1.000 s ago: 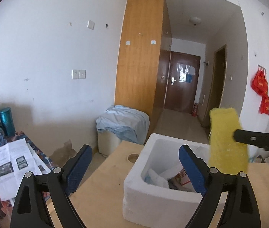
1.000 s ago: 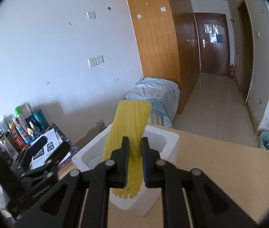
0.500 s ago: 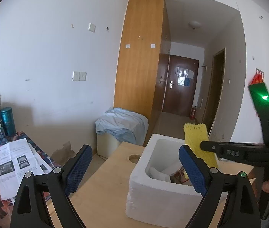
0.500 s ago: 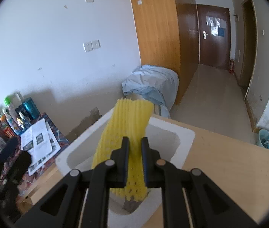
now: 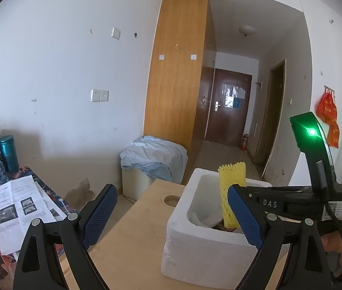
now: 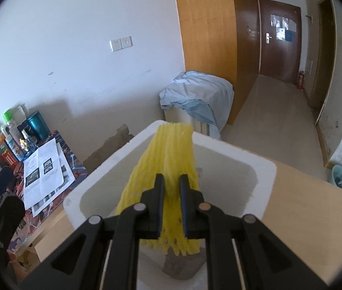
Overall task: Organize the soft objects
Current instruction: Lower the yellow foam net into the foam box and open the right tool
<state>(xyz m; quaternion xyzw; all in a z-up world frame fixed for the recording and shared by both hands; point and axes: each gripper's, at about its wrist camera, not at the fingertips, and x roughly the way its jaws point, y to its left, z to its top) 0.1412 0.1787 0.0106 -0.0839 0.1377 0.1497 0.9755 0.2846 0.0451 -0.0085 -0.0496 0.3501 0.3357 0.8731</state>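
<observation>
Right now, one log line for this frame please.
right tongs: shut on yellow foam net | over white foam box | left tongs: open, idle

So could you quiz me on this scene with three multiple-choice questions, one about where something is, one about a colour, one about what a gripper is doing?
1. Where is the foam net held by the right gripper?
A. Over the open white foam box
B. On the printed papers
C. On the floor by the door

2. What colour is the foam net?
A. Blue
B. Yellow
C. Red

3. What state is the left gripper in?
A. Shut on the box
B. Shut on the net
C. Open, holding nothing

Answers: 1 A, the net hangs inside the box's rim in both views. 2 B, it is plainly yellow. 3 C, its blue pads stand wide apart with nothing between them.
</observation>
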